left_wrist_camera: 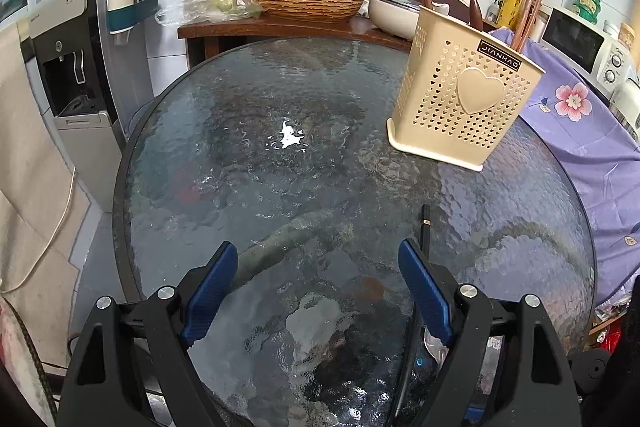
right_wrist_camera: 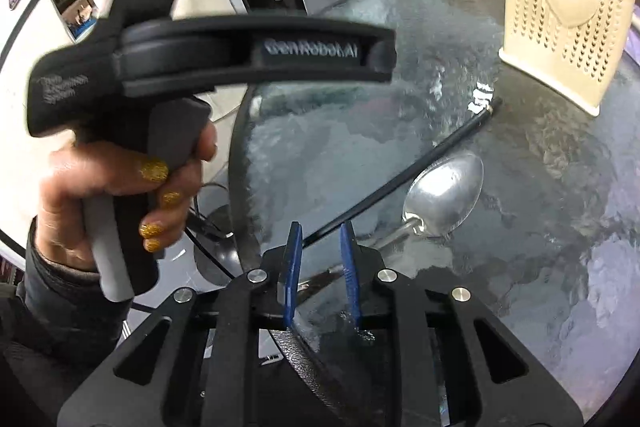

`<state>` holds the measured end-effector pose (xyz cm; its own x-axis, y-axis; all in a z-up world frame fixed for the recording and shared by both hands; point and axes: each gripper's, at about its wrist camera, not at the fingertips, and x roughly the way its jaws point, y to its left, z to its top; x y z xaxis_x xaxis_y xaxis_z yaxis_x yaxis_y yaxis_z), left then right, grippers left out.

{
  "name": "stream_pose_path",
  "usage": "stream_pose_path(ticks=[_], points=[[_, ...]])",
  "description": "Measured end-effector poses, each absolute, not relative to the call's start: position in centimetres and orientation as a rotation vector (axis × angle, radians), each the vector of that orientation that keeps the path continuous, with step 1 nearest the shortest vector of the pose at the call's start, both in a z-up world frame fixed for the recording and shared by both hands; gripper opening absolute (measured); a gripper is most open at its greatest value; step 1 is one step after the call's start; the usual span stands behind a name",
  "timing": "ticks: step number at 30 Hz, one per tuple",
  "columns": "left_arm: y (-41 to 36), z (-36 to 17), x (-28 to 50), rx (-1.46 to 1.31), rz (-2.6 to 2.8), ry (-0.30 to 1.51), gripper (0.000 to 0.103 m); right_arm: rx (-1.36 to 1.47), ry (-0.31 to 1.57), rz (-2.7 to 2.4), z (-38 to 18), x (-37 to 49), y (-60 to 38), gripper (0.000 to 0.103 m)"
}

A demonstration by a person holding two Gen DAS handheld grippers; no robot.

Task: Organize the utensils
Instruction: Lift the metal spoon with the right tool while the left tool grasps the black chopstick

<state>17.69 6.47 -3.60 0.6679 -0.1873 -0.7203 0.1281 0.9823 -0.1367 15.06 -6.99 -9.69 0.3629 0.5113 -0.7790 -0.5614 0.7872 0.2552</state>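
- Textured glass forms the round surface (left_wrist_camera: 280,155) on which we work; a white glare spot sits near its middle.
- We see the cream plastic utensil holder (left_wrist_camera: 464,95) standing upright on the far right part of the surface, perforated with small hearts and carrying one large raised heart. Brown wooden handles rise from its top.
- We hold the left gripper (left_wrist_camera: 316,287) low over the near edge of the surface with its jaws wide apart and nothing between the blue pads (left_wrist_camera: 210,291).
- In the left wrist view, the tip of a black chopstick (left_wrist_camera: 425,227) shows just beyond the right pad.
- In the right wrist view, the black chopstick (right_wrist_camera: 400,179) lies flat on the glass, running diagonally from the right gripper (right_wrist_camera: 322,255) toward the utensil holder (right_wrist_camera: 568,7).
- We see a metal spoon (right_wrist_camera: 444,199) lying just beside the chopstick, bowl pointing away and handle running back toward the jaws.
- The right jaws stand narrowly apart. The chopstick passes between the pads; we cannot tell whether they press on it.
- A hand (right_wrist_camera: 120,203) grips the handle of the left gripper at the left of the right wrist view.
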Motion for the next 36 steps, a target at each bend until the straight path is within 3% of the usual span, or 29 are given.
stream_pose_path(ticks=[17, 19, 20, 22, 30, 36], points=[[6.1, -3.7, 17.2, -0.065, -0.193, 0.825, 0.080, -0.127, 0.947, 0.550, -8.1, 15.4, -11.1, 0.021], [6.5, -3.6, 17.1, -0.071, -0.184, 0.823, 0.080, -0.204, 0.902, 0.572, -7.4, 15.3, -10.6, 0.030], [6.7, -3.5, 17.1, -0.071, -0.179, 0.821, 0.080, -0.253, 0.884, 0.579, -7.2, 15.1, -10.5, 0.053], [7.0, -3.3, 16.9, -0.070, -0.175, 0.818, 0.080, -0.351, 0.836, 0.600, -6.8, 15.1, -10.1, 0.077], [7.7, -3.3, 16.8, -0.082, -0.160, 0.816, 0.080, -0.645, 0.896, 0.817, -8.3, 18.7, -8.4, 0.075], [8.3, -3.7, 17.0, -0.086, -0.150, 0.827, 0.080, -0.641, 0.944, 0.915, -8.2, 20.4, -7.5, 0.063]])
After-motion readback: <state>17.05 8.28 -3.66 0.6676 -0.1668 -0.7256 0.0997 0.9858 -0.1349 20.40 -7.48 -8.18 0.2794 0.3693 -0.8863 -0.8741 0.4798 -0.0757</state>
